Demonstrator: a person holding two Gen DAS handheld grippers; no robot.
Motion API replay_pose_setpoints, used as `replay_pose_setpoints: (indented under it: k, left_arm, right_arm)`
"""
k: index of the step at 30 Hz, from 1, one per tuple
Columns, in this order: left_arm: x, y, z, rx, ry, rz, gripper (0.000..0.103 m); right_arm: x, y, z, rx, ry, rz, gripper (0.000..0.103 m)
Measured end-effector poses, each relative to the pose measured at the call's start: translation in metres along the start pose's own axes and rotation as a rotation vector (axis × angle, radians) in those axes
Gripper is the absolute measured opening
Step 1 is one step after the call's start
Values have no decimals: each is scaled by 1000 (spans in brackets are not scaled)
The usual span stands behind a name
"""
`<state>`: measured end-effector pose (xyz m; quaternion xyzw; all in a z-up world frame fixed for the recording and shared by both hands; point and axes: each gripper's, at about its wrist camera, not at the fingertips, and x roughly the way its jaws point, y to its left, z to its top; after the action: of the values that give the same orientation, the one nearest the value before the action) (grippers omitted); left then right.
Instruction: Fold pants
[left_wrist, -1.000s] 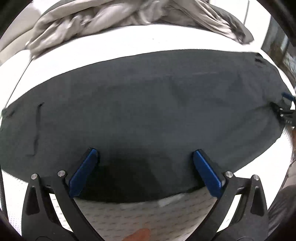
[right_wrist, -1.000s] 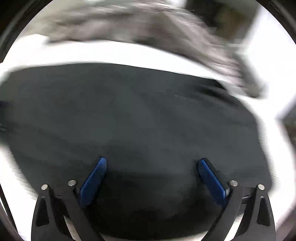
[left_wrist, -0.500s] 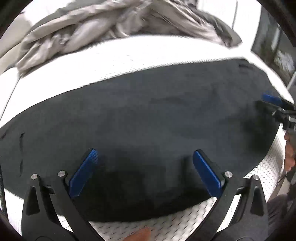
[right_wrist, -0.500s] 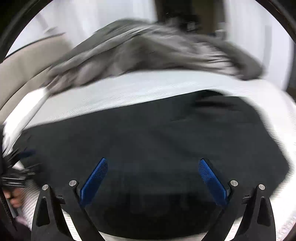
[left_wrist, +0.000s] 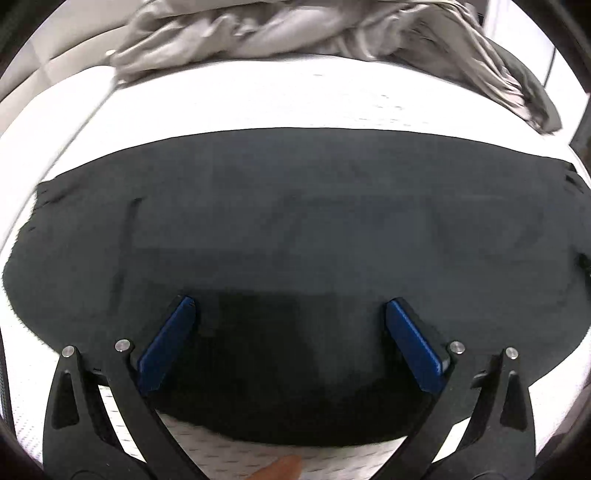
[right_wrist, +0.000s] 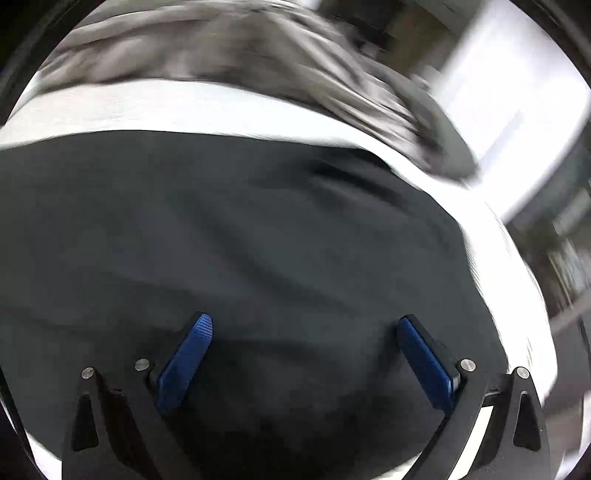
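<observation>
Now my left tongs (left_wrist: 290, 343) are spread wide over the near edge of the dark pants (left_wrist: 295, 221), with nothing between the blue pads (left_wrist: 166, 347). The pants lie flat across the white bed (left_wrist: 258, 99), a long dark shape running from left to right. A thin dark string (left_wrist: 123, 240) lies on the cloth near the left end. Behind the pants, at the far side of the bed, sits a crumpled grey blanket (left_wrist: 314, 29). A fingertip (left_wrist: 280, 469) peeks in at the near edge of the left view.

My right tongs (right_wrist: 306, 362) are wide apart too and hold nothing. They hang over the pants (right_wrist: 221, 240), where soft folds run across the cloth. This view is blurry, so the grey blanket (right_wrist: 221, 48) at the far side looks smeared.

Half a second ago I could see my right tongs at the right end of the pants in the left view. They are gone from that view now. The left view also shows more of the left end of the pants than before, and the string has moved further in from the edge of that view.
</observation>
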<state>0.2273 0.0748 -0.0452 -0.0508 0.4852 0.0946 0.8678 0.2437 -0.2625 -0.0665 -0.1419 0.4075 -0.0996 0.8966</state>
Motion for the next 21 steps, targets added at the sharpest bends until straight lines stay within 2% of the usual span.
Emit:
replay_pose_setpoints:
  k: [2,4,6,8,9,11,13,14,16,18,21]
  left_arm:
    - [-2,6,-2,-1,-5,-2,103]
    - [-9,4,-3,17,-17,-4,102]
    - [-19,-7,-7,47,-31,-85,102]
    - [-32,-32,-7,87,-57,-185,102]
    - [-35,-43,-7,105,-62,-207,102]
    - [-35,-75,-9,162,-37,-253,102]
    - [-30,-103,-15,229,-7,-273,102]
    - [-28,-114,-20,257,3,-259,102]
    - [-22,-130,-31,321,28,-207,102]
    - [-22,-126,-37,353,25,-187,103]
    - [-30,-90,-46,322,15,-149,103]
  right_arm:
    - [11,-39,-10,148,34,1,101]
    - [9,-55,-18,243,34,50,101]
    - [-3,-48,-16,243,13,69,101]
    - [-29,-24,-12,193,-48,151,101]
    - [-40,-16,-16,169,-69,195,101]
    - [-58,24,-7,91,-99,325,101]
    - [-73,73,-3,-34,-88,425,101]
    - [-77,101,-5,-115,-79,462,101]
    - [-80,138,-11,-225,-81,482,100]
    - [-81,152,-17,-293,-82,453,100]
    - [-71,120,-24,-261,-80,427,101]
